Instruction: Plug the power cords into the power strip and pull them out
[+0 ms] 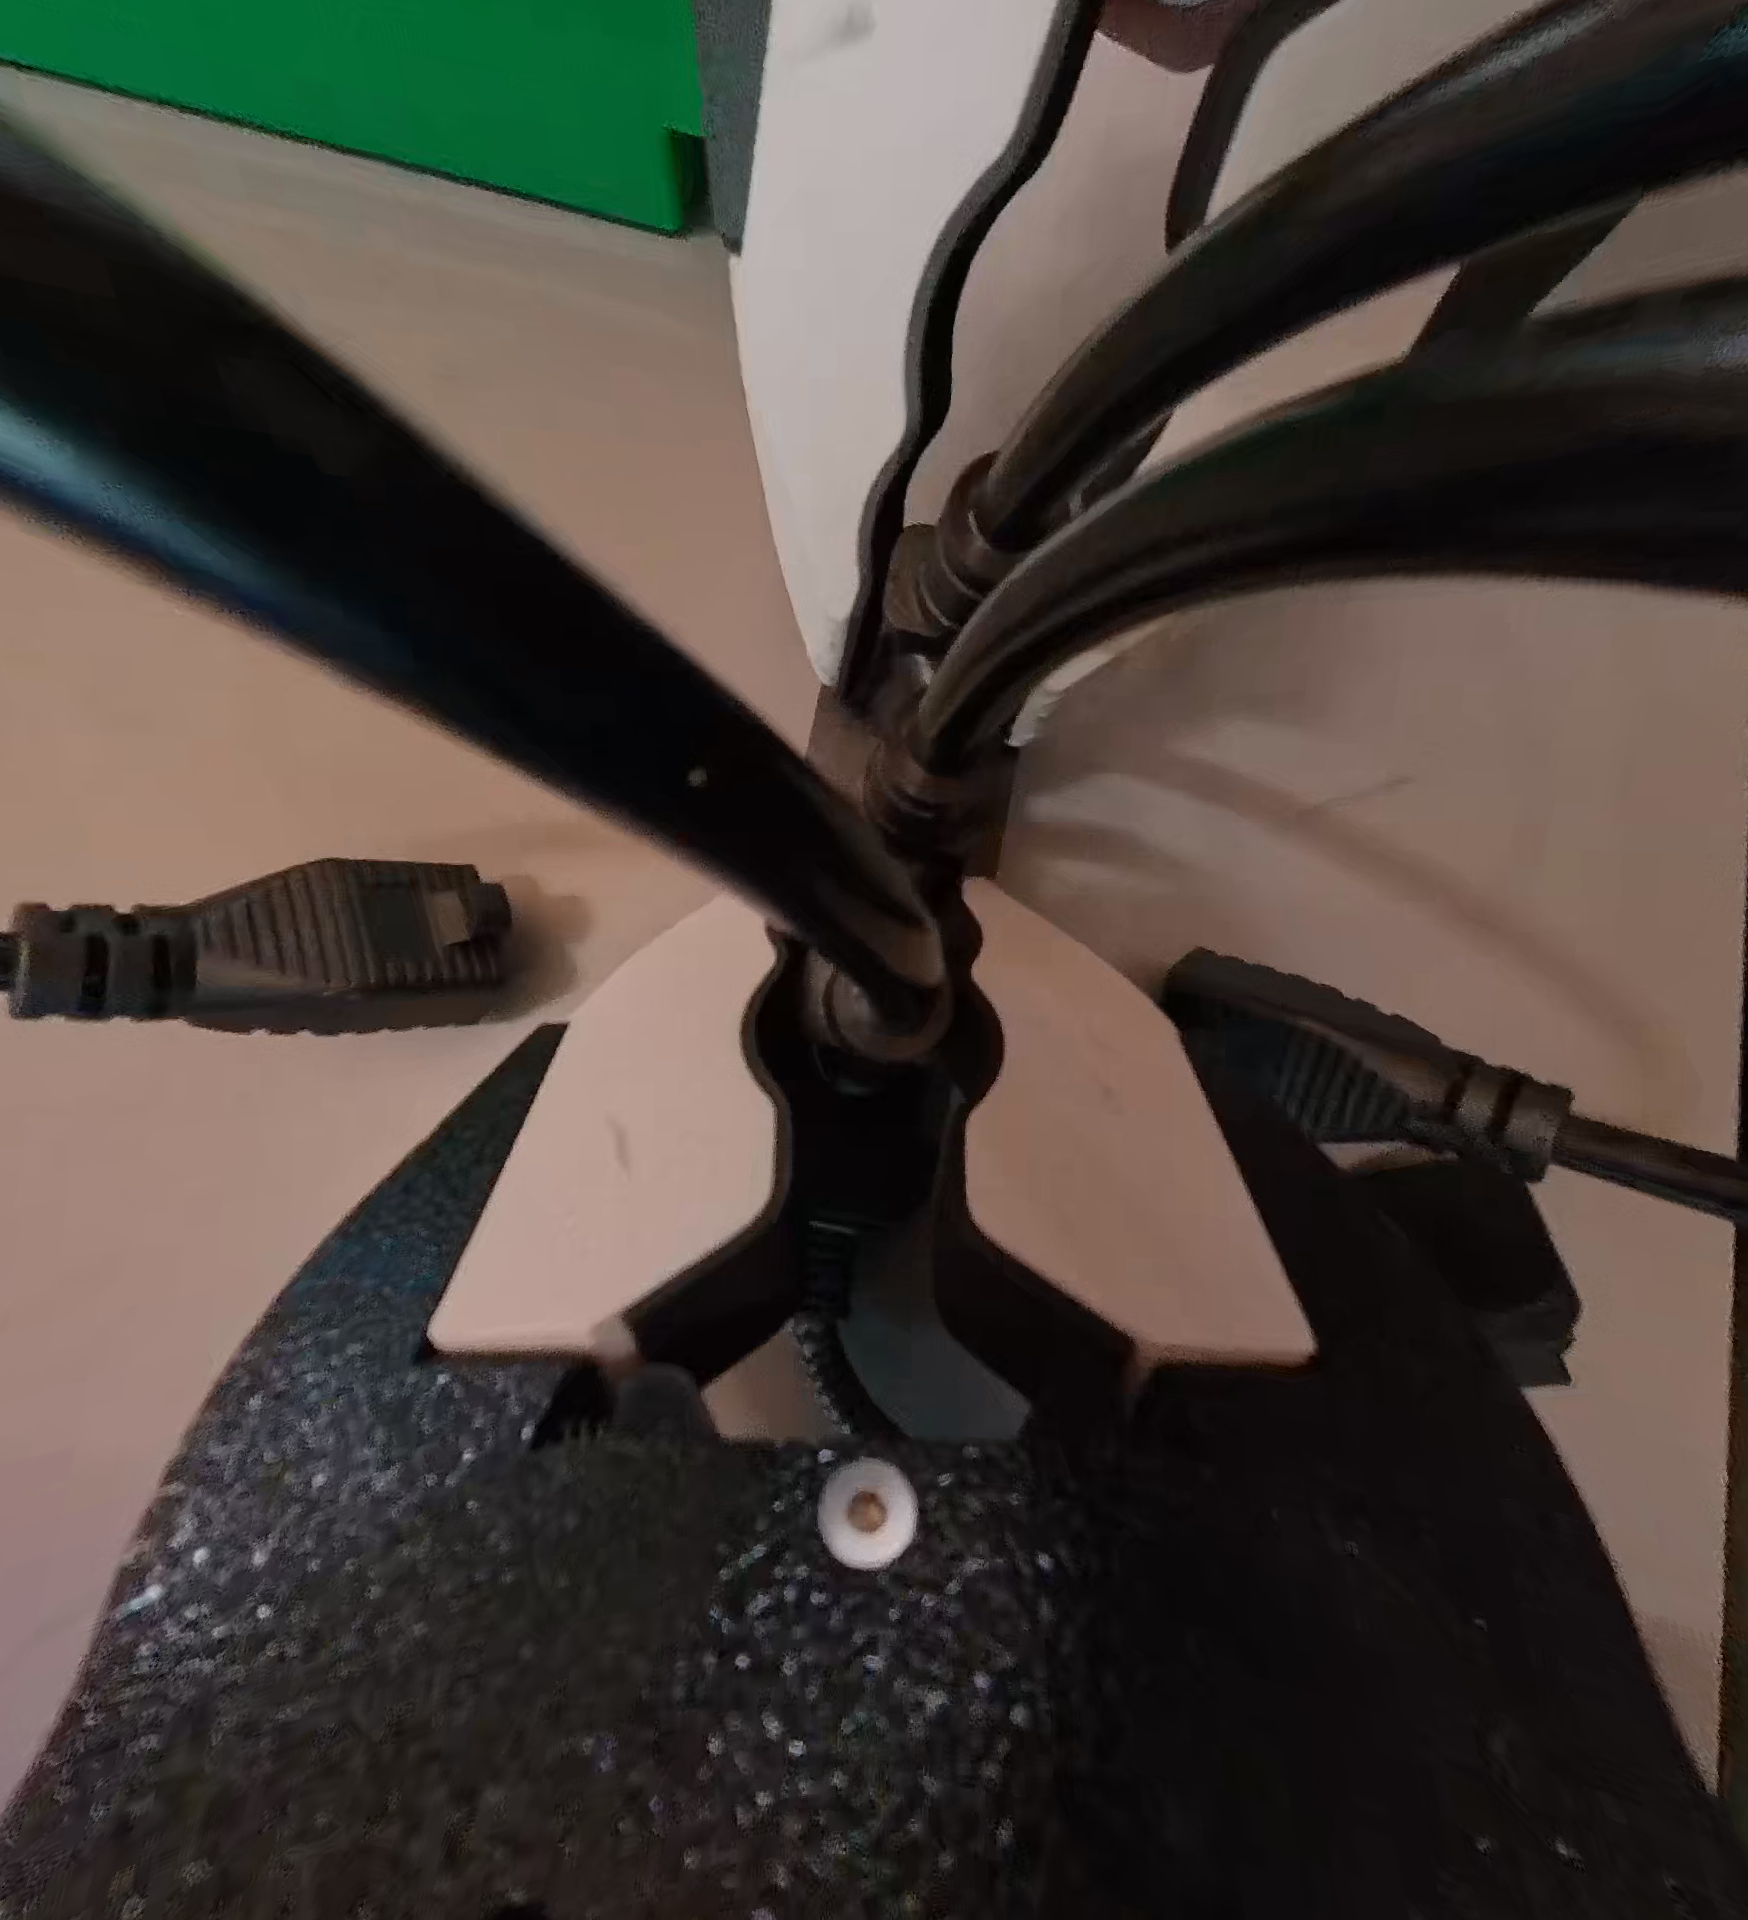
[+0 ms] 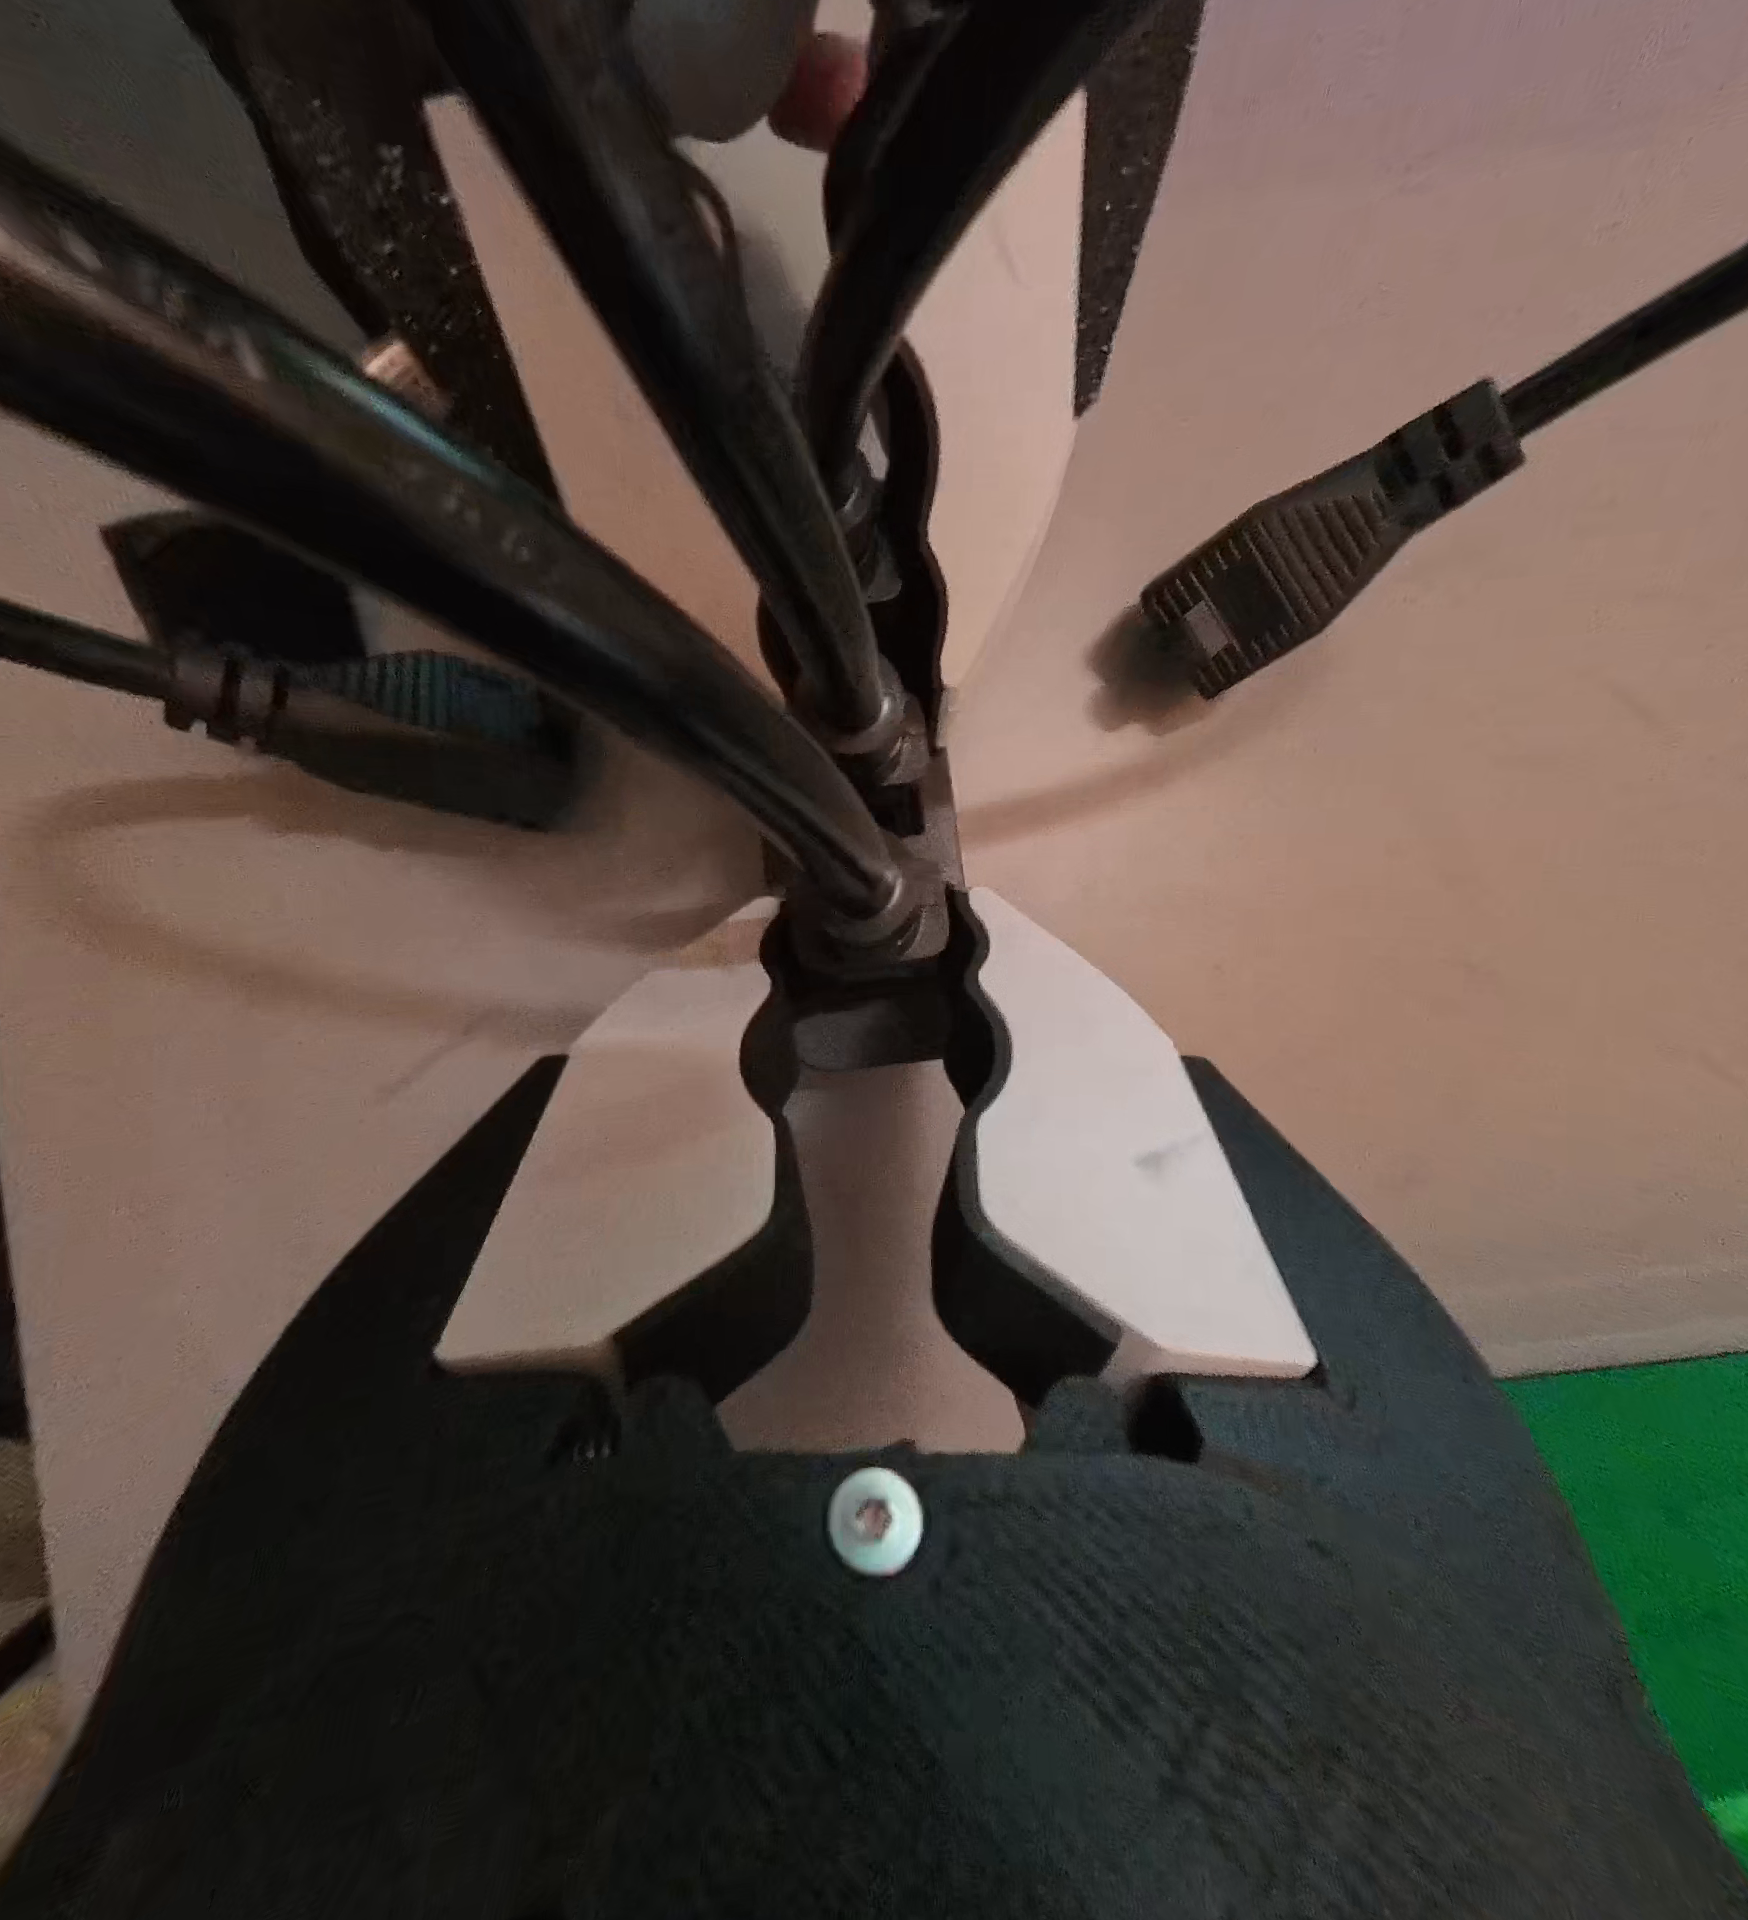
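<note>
Both grippers grip plugs standing in a row, presumably seated in the power strip, which is hidden. The left gripper [image 1: 875,1023] clamps the near plug [image 1: 880,1013]; the right gripper [image 2: 875,1023] clamps the opposite end plug [image 2: 865,1034], likely for pulling. 2 loose connectors [image 1: 330,945] lie on the worktop [image 1: 226,1195].

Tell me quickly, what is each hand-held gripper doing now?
Left hand-held gripper: closed on a black plug with its cord.
Right hand-held gripper: closed on a black plug of another cord.
</note>
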Tool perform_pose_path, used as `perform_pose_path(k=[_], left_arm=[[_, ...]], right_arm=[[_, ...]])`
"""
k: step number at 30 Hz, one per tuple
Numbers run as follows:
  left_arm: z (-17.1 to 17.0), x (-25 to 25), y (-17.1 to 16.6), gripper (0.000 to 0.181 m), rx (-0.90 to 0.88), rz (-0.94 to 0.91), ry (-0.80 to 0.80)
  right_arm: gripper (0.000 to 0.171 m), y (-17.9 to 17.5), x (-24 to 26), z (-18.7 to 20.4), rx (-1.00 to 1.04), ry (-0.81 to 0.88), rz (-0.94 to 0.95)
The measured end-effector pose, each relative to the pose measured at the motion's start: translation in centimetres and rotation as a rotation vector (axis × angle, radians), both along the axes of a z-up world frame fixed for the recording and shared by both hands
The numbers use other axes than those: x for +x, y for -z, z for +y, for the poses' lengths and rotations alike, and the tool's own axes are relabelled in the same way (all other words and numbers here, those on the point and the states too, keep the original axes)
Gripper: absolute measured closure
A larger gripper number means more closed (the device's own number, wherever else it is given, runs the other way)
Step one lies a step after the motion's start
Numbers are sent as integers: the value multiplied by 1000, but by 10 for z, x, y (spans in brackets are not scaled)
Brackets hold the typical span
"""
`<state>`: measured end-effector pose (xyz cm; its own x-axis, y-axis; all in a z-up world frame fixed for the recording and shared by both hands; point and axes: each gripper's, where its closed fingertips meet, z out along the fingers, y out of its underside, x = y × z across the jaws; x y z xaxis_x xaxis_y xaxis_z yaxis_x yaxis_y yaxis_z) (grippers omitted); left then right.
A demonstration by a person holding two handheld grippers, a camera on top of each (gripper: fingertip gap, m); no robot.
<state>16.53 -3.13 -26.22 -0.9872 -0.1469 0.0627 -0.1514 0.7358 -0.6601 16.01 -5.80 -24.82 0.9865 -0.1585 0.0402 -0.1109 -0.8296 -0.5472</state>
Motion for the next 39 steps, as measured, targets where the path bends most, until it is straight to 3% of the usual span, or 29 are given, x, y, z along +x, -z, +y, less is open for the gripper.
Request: perform_pose_path(k=[3,6,9,12,15,24,32,39], left_arm=[[-1,4,2,155,15,-14,-30],[-3,-2,2,155,28,-18,33],[-3,0,2,155,22,-15,24],[-2,-2,4,156,64,-36,44],[-3,-3,4,156,36,-23,44],[-4,-3,3,156,20,-71,50],[-6,-2,3,156,-13,-87,-9],[-8,-1,3,155,-55,-68,-26]], right_arm=[[145,3,7,-1,81,63,72],[145,5,-4,-3,-43,-51,-56],[145,5,1,-2,68,58,31],[145,8,-1,0,115,62,-24],[131,9,-5,4,186,109,14],[103,20,-14,1,16,50,-17],[94,20,-16,-4,-90,-2,23],[97,16,-7,-5,-55,-22,62]])
